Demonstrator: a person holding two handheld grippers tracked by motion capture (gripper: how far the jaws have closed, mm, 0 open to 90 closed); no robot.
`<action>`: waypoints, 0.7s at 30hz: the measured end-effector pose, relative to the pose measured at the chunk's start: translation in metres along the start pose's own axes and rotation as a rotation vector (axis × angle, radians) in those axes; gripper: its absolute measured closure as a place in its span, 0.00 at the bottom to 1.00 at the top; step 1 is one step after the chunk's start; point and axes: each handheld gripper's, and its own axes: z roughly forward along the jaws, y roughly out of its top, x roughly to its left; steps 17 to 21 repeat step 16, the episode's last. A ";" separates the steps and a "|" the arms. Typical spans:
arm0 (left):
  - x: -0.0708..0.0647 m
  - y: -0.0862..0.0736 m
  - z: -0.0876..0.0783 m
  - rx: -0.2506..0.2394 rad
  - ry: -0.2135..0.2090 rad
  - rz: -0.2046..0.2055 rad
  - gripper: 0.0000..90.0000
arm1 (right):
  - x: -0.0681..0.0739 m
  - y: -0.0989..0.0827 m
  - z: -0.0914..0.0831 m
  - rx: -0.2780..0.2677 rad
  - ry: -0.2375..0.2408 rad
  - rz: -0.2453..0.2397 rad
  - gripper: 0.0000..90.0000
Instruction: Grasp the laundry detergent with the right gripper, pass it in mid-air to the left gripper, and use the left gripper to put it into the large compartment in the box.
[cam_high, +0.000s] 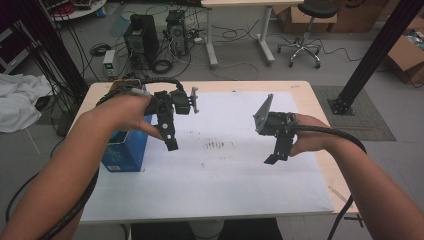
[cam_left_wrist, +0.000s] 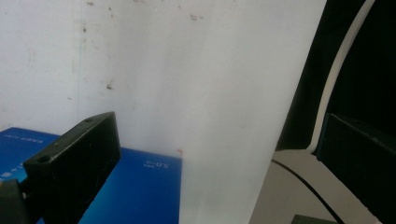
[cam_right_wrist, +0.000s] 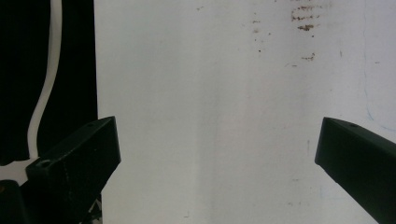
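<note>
Two hand-held grippers hover above a white sheet (cam_high: 220, 165) that covers the wooden table. My left gripper (cam_high: 170, 136) hangs just right of a blue box (cam_high: 126, 150), jaws pointing down and spread wide with nothing between them. In the left gripper view the left gripper (cam_left_wrist: 219, 163) looks down on the white sheet (cam_left_wrist: 187, 70) with the blue box (cam_left_wrist: 140, 186) low at the left. My right gripper (cam_high: 278, 150) is held above the sheet's right half, open and empty. In the right gripper view the right gripper (cam_right_wrist: 217, 158) faces the white sheet (cam_right_wrist: 224, 93), which carries small brown marks (cam_right_wrist: 306, 21).
The blue box stands at the table's left edge, partly under the left forearm. Dark smudges (cam_high: 217, 145) mark the sheet's middle. Beyond the far table edge (cam_high: 225, 85) are computer towers (cam_high: 142, 40), cables and an office chair (cam_high: 306, 30). A black post (cam_high: 370, 55) rises at right.
</note>
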 end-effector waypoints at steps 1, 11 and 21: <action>0.000 0.000 0.000 -0.002 -0.001 0.003 0.00 | 0.000 0.000 0.000 0.000 -0.002 -0.001 0.00; 0.002 0.002 0.003 -0.003 -0.014 0.010 0.00 | -0.001 -0.003 -0.001 0.000 0.000 0.008 0.00; 0.001 0.001 0.003 -0.007 -0.014 0.011 0.00 | 0.000 -0.002 -0.002 0.003 -0.006 0.008 0.00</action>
